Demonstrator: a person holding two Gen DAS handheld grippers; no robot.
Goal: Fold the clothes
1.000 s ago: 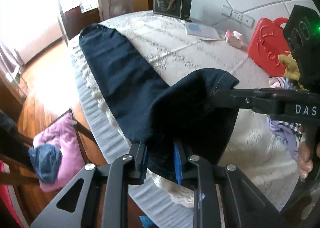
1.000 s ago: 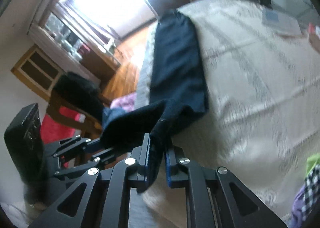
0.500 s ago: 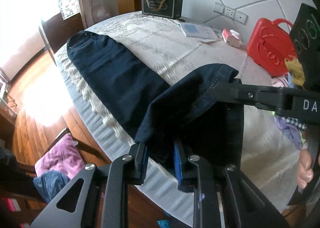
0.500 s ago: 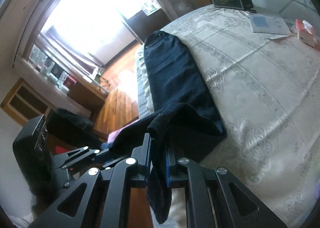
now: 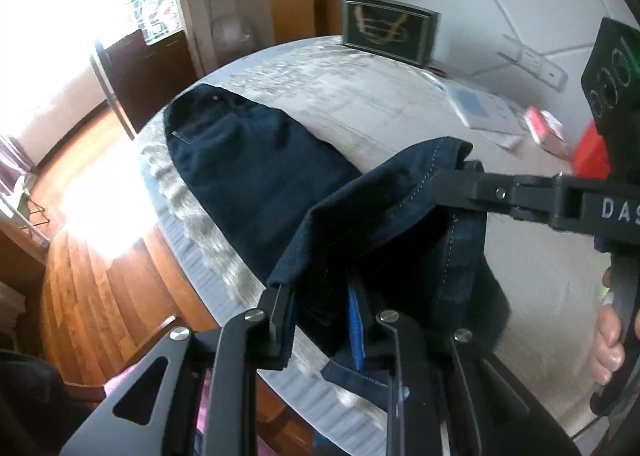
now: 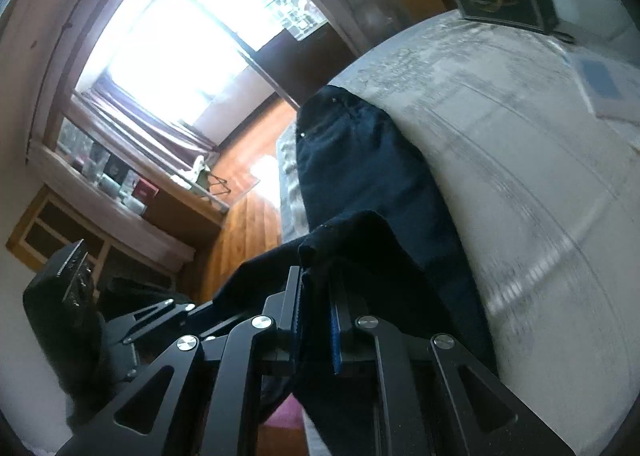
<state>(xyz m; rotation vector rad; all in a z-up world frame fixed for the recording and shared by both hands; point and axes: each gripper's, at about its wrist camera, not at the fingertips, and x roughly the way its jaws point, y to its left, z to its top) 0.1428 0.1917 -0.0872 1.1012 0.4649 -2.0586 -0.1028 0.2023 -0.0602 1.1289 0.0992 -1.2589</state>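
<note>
A pair of dark navy jeans (image 5: 256, 160) lies along the left edge of the round table (image 5: 360, 96), waistband at the far end. My left gripper (image 5: 320, 320) is shut on one corner of the leg hems, lifted above the table. My right gripper (image 6: 316, 296) is shut on the other corner; it also shows in the left wrist view (image 5: 448, 180), reaching in from the right. The jeans (image 6: 360, 160) stretch away from the raised hems toward the waistband. The lifted cloth hangs folded between the two grippers.
A pale patterned cloth covers the table (image 6: 520, 136). A dark gift bag (image 5: 388, 30), papers (image 5: 484, 108) and a red container (image 5: 592, 152) stand at the far side. Wooden floor (image 5: 100, 256) and a chair with a pink cushion lie below the table's left edge.
Both grippers have carried the hems up and forward over the jeans toward the waistband. The lifted end now hangs higher above the table.
</note>
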